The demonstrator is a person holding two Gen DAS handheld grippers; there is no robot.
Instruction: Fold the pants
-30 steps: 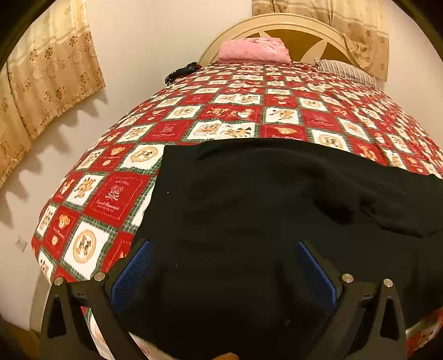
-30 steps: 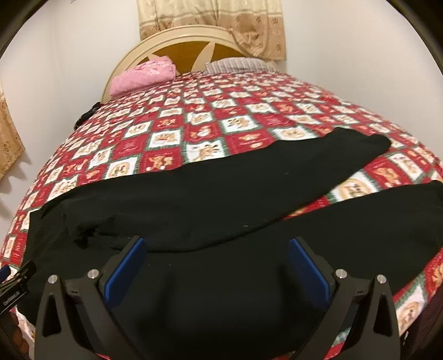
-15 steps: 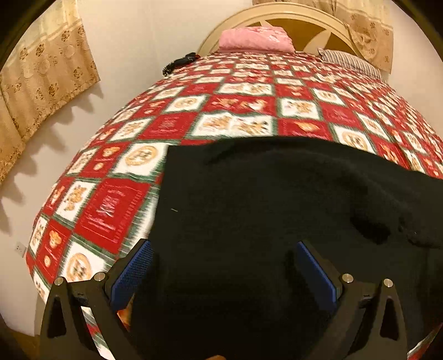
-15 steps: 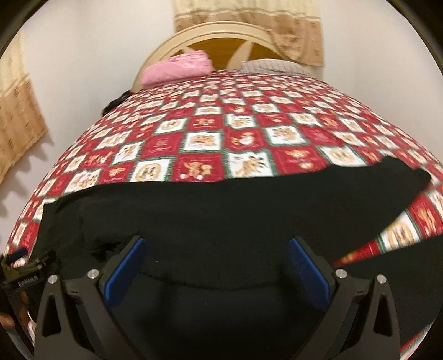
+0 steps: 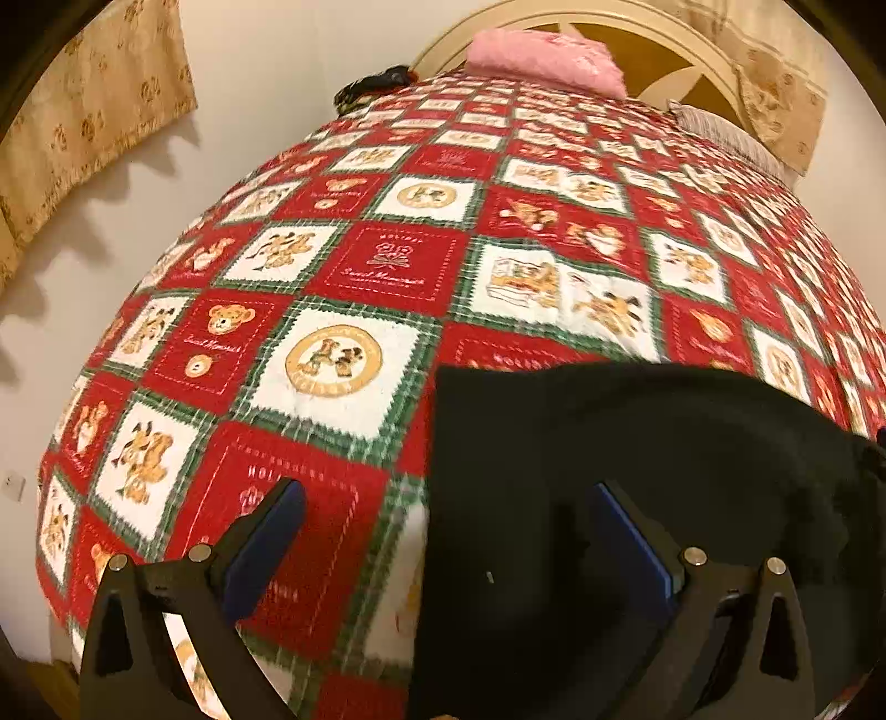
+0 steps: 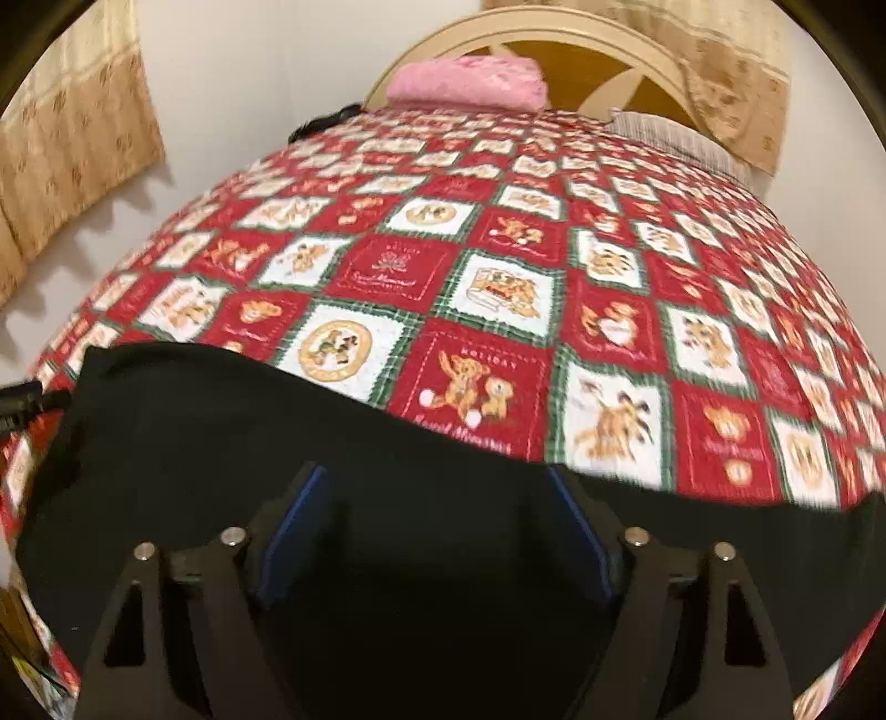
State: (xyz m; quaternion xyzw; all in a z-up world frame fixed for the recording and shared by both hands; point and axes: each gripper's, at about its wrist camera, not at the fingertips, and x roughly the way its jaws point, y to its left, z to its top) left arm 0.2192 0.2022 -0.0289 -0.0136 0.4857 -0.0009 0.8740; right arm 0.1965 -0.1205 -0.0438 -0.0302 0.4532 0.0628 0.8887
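The black pants lie spread on the red, white and green patterned bedspread near the bed's foot. In the left wrist view my left gripper is open and straddles the pants' left edge: its left finger is over the bedspread, its right finger over the black cloth. In the right wrist view the pants fill the lower frame. My right gripper is open, low over the cloth, with nothing between its blue pads. The left gripper's tip shows at the far left there.
A pink folded blanket and a striped pillow lie by the cream headboard. A dark object sits at the bed's far left corner. Beige curtains hang on the wall left of the bed.
Both grippers have swung left and come lower over the bed. The left one now reaches the pants' left edge. The right gripper's jaws stand narrower than before.
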